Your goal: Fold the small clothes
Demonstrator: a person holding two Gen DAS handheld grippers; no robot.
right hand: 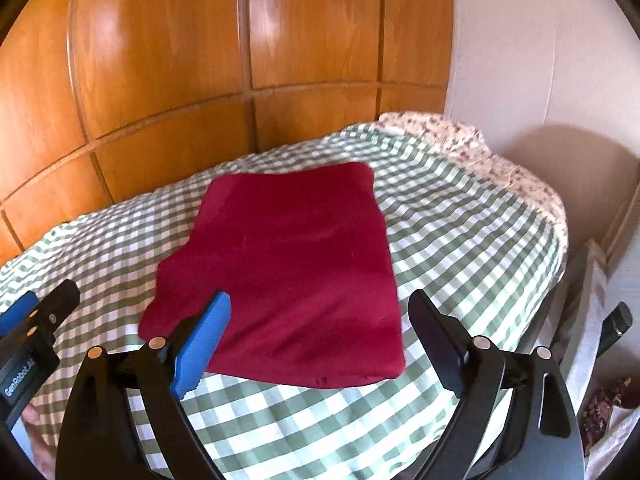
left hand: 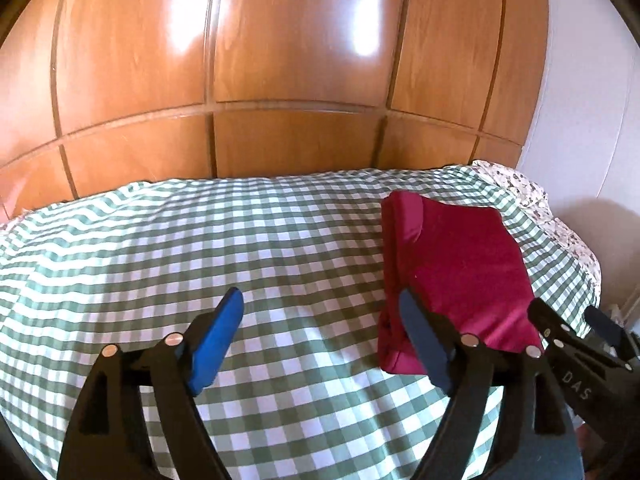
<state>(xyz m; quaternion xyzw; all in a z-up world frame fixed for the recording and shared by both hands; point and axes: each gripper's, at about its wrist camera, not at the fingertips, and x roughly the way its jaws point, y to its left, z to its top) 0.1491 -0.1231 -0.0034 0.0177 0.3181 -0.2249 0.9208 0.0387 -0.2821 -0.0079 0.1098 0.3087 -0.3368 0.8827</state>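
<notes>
A dark red garment (left hand: 460, 264) (right hand: 288, 264) lies folded into a flat rectangle on the green-and-white checked cloth (left hand: 200, 248) (right hand: 460, 240). My left gripper (left hand: 320, 298) is open over bare cloth, with its right finger at the garment's near left corner and nothing between the pads. My right gripper (right hand: 320, 300) is open just in front of the garment's near edge, and its blue pads grip nothing. Each gripper also shows in the other's view: the right gripper (left hand: 566, 312) at the far right, the left gripper (right hand: 44, 296) at the far left.
Glossy wooden wardrobe panels (left hand: 280, 80) (right hand: 160, 80) rise right behind the bed. Floral bedding (left hand: 528, 188) (right hand: 480, 148) shows at the right end, by a white wall (right hand: 540, 60). The bed drops off on the right, with cloth items (right hand: 608, 400) on the floor.
</notes>
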